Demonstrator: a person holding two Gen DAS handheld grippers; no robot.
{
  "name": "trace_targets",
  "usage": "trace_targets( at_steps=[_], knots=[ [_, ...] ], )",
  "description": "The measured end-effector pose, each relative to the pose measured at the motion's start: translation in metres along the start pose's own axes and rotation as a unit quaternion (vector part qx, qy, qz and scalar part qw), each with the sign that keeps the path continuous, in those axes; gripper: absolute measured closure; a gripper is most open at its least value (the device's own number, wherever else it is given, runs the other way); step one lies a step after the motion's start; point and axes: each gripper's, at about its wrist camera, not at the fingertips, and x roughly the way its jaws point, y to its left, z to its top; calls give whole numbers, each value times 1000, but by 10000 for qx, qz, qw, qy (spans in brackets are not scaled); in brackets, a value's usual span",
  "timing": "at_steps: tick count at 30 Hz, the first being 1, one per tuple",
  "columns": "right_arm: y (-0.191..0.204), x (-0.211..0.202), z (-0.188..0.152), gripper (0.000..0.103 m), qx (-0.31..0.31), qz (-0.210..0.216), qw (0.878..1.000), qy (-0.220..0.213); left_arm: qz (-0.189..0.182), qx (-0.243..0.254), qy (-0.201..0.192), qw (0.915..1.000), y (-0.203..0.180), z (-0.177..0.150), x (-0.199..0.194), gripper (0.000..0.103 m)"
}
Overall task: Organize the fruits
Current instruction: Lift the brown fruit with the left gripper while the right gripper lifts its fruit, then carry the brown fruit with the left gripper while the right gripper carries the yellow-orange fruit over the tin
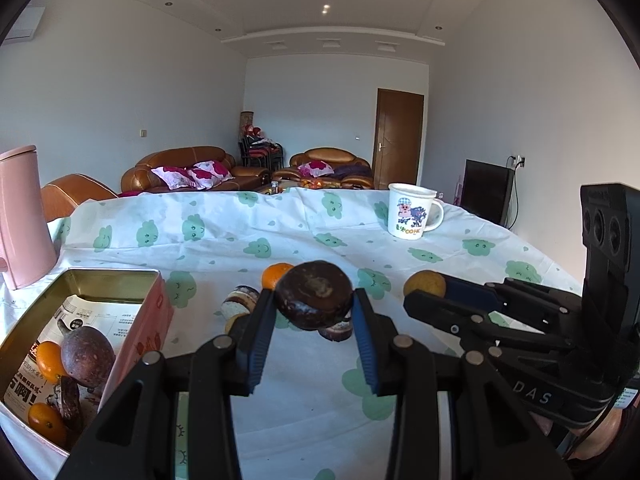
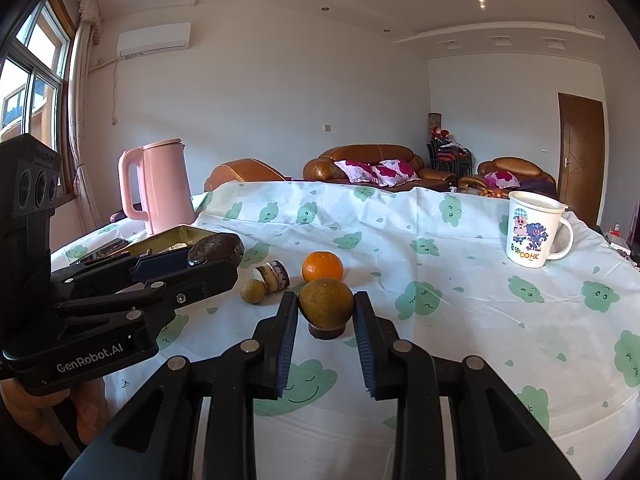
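Where fingers (image 2: 286,322) cover it, olive fruit's (image 2: 326,302) sides unseen.

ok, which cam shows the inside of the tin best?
Left wrist: the tin sits open at lower left, showing oranges, dark fruits and a printed sheet inside. Right wrist shows only its rim edge-on, behind the left gripper; the contents are hidden.
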Motion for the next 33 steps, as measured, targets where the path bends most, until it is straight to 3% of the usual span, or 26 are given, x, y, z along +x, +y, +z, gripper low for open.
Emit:
trace_targets(
  at_steps=[10,20,33],
  knots=[
    [9,3,13,73,149,191,9997,103,146,-215,-92,9996,23,7,-24,63],
    [80,29,47,73,-421,883,9950,210,945,-597,-179,9936,92,15,-59,63],
    [156,70,50,73,-1038,1467,9820,574,1733,-1090,121,9787,172,-2,-79,63]
  ],
)
